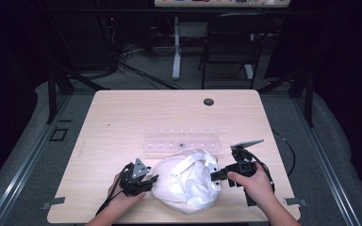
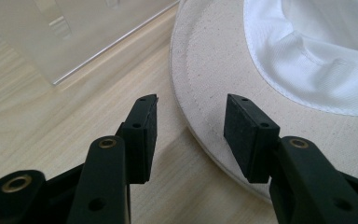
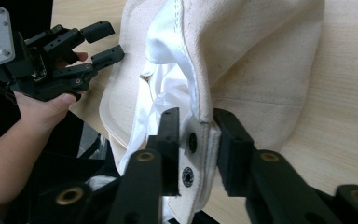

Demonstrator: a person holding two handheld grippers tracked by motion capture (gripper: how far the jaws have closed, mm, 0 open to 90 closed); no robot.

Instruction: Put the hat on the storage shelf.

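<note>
- The cream canvas hat with a white lining lies crown-down near the front edge of the pale wooden surface, between the two hands; a clear acrylic rack sits just beyond it, at about twelve o'clock from the hat.
- The right tool is clenched on the hat's edge at its three o'clock side: in the right gripper view a folded tab with dark snap studs sits pinched between the pads.
- The left tool is released, its jaws standing apart over the brim's stitched rim at the hat's nine o'clock, one pad above the cloth and one above bare wood.
- Judged from its slumped, creased shape, the hat is light and soft; it will sag and fold rather than hold form when lifted by one point.
- The canvas looks matt and should not slip; the thin lining is smoother and could slide or bunch.
- The best holds appear to be the stitched rim and the doubled tab, where the cloth is thickest; gripping lining alone risks pulling it out.
</note>
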